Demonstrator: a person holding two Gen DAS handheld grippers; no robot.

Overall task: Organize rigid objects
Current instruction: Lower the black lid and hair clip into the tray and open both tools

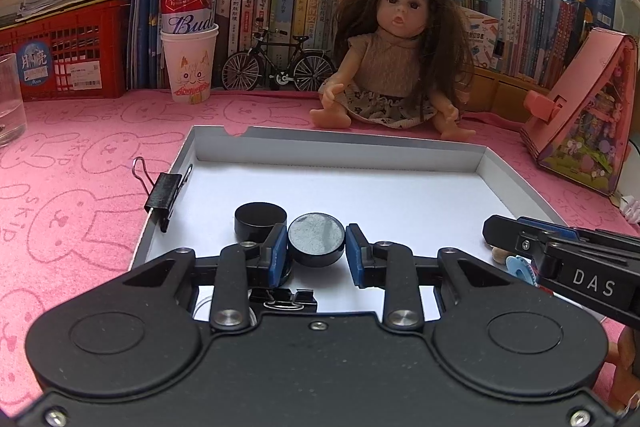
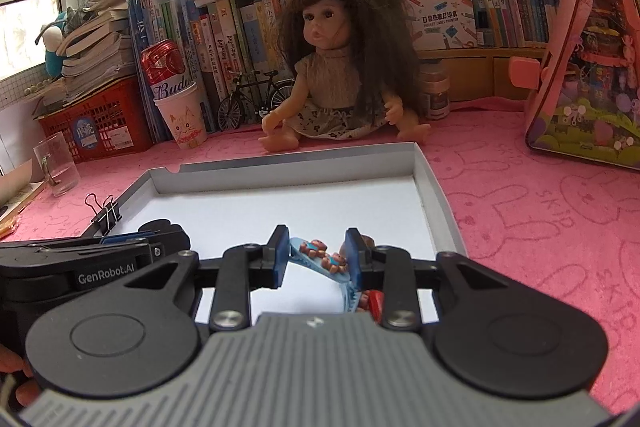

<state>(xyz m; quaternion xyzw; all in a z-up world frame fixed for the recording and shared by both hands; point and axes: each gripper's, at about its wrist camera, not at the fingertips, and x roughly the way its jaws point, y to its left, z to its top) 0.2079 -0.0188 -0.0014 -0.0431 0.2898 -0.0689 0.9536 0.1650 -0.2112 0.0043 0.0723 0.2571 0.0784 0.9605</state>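
Observation:
A shallow white box tray (image 1: pixel 340 147) lies on the pink mat. My left gripper (image 1: pixel 317 255) is shut on a black round disc (image 1: pixel 316 241) over the tray's near part, its blue pads against the disc's sides. A second black round piece (image 1: pixel 260 219) stands just behind and to the left. One black binder clip (image 1: pixel 164 195) is clamped on the tray's left wall, and another (image 1: pixel 286 301) lies under the fingers. My right gripper (image 2: pixel 316 259) is shut on a light-blue hair clip with small bear figures (image 2: pixel 320 257), held tilted above the tray (image 2: pixel 436 195). A red piece (image 2: pixel 374 301) shows below it.
A doll (image 1: pixel 392 67) sits just behind the tray. A paper cup holding a red can (image 1: pixel 190 63), a model bicycle (image 1: pixel 276 67) and rows of books stand at the back. A glass (image 1: pixel 10 99) and a red crate (image 1: pixel 72 55) are at the left, a pink toy house (image 1: pixel 588 107) at the right.

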